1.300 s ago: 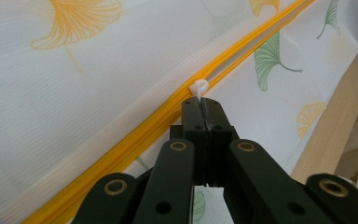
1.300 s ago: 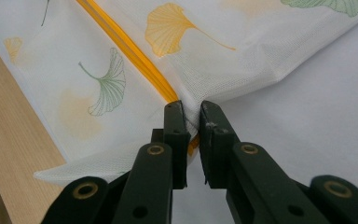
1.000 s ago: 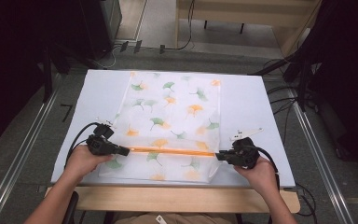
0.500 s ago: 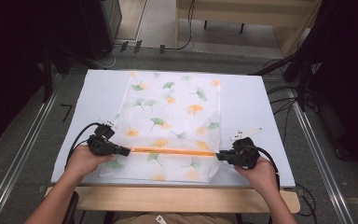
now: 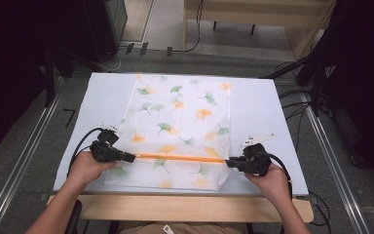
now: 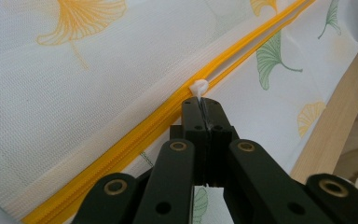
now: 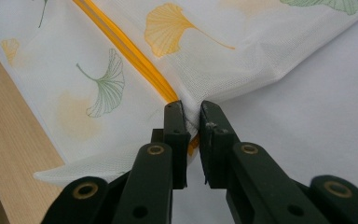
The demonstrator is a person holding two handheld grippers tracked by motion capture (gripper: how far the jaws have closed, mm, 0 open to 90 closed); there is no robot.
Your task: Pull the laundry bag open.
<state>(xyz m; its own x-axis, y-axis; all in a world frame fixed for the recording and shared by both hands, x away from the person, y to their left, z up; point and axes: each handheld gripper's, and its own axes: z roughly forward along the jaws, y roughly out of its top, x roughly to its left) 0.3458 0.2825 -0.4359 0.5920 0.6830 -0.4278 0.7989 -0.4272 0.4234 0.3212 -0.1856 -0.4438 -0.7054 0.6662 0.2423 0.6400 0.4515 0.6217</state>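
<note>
A white mesh bag [image 5: 185, 112] printed with green and orange ginkgo leaves lies flat on the white table cover [image 5: 258, 107]. An orange zipper [image 5: 180, 157] runs across its near part. My left gripper [image 5: 131, 157] is at the zipper's left end. In the left gripper view it [image 6: 200, 100] is shut on the small white zipper pull [image 6: 198, 87]. My right gripper [image 5: 228, 163] is at the zipper's right end. In the right gripper view its jaws [image 7: 192, 112] pinch the bag's edge [image 7: 242, 70] where the zipper [image 7: 121, 42] ends.
The table's wooden front edge [image 5: 185, 207] runs just behind both hands. Black cables [image 5: 85, 141] trail from the grippers. Metal rails [image 5: 24, 161] flank the table, with dark equipment and cables on the floor at left and right.
</note>
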